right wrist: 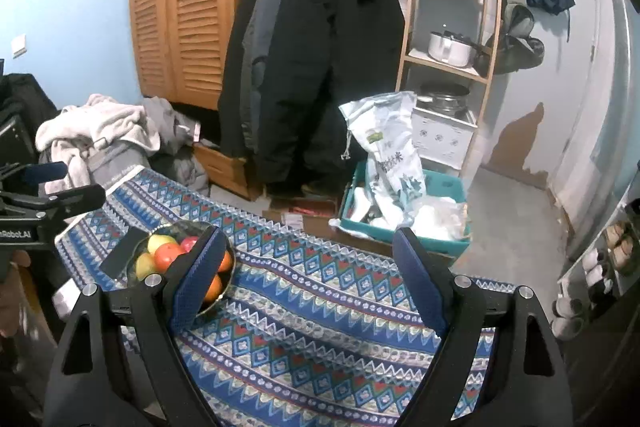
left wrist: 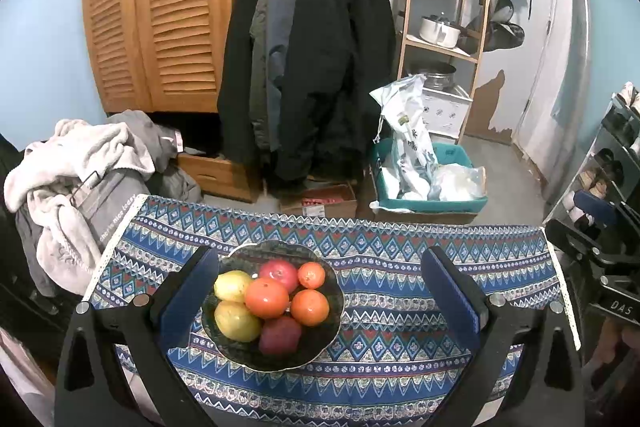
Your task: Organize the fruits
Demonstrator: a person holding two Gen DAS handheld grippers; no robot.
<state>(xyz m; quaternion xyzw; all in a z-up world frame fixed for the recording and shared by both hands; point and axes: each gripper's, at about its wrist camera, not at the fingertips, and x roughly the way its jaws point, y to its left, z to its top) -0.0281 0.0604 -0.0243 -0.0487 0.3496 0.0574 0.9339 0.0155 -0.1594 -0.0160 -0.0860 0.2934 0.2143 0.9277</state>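
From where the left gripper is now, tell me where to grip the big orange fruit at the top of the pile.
Grip the big orange fruit across its widest middle, coming down from above. It sits highest in the bowl, so its round upper half is exposed, while neighbouring fruits crowd its lower sides. The left gripper is open and probably wide enough.

Both fisheye cameras ride a gripper and look forward and downward over the patterned tablecloth [left wrist: 400,267] toward the hanging coats [left wrist: 312,59]. The left wrist view sits close above the fruit bowl [left wrist: 276,361]; the right wrist view stands further right (bowl [right wrist: 140,247] at its left edge). They share bowl, cloth, louvred wardrobe [right wrist: 188,7] and shelf rack [right wrist: 452,27].
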